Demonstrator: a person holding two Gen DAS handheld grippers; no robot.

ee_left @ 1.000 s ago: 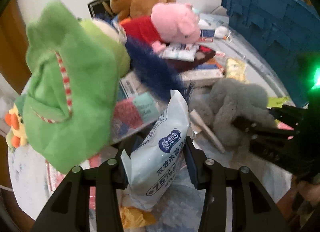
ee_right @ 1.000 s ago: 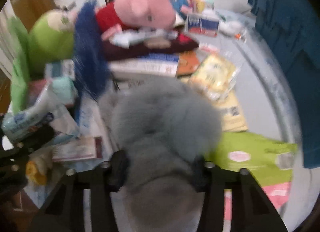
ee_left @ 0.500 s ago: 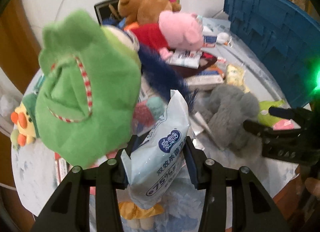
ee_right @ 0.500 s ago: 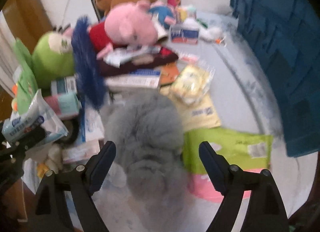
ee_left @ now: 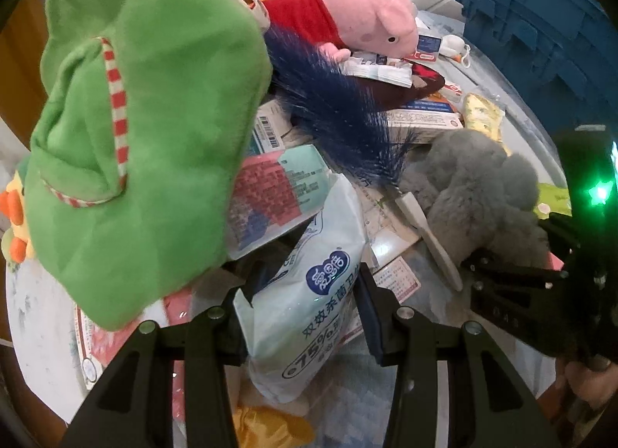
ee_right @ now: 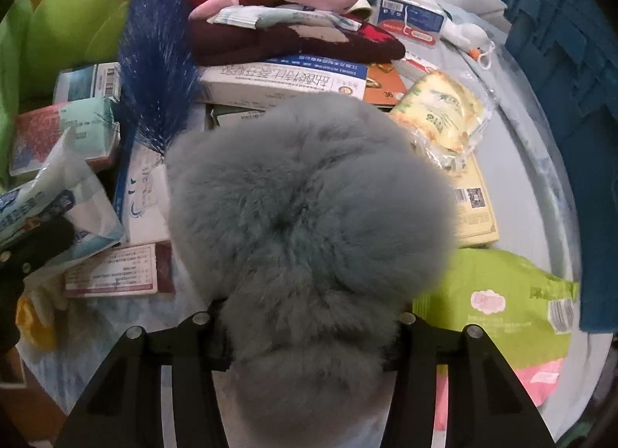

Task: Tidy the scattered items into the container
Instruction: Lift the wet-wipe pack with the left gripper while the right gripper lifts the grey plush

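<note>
the left gripper [ee_left: 305, 316] pinches a wipes packet [ee_left: 309, 305] ready for the blue crate [ee_left: 540, 23], while the right gripper's [ee_right: 309, 336] jaws are closing around a grey fluffy toy [ee_right: 309, 208].

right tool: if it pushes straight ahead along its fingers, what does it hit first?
The grey fluffy plush. It already sits between the right tool fingers, whose jaws are closing around it, and it fills the line ahead. Beyond it probably the table, though the plush hides what lies under it.
</note>
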